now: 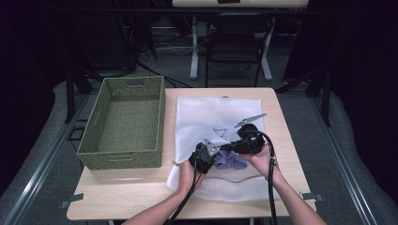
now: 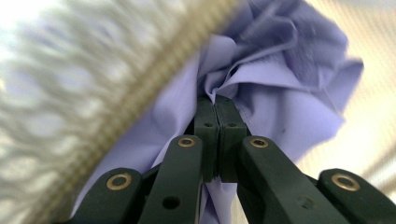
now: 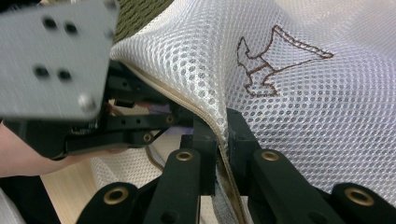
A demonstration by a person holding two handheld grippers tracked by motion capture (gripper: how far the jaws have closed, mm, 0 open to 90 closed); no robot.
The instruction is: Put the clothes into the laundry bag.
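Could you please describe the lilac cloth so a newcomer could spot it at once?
On the wooden table, right of the green woven basket, lies a white mesh laundry bag. At its open zipped edge, the left tool grips a crumpled lilac cloth, the only coloured fabric there.

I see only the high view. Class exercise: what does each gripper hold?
Observer: The left gripper is shut on the purple cloth.
Operator: And the right one?
Observer: The right gripper pinches the mesh bag at its zipper edge, lifting it.
Operator: Any marking on the bag?
Observer: A brown stitched outline sits beside the right fingers.
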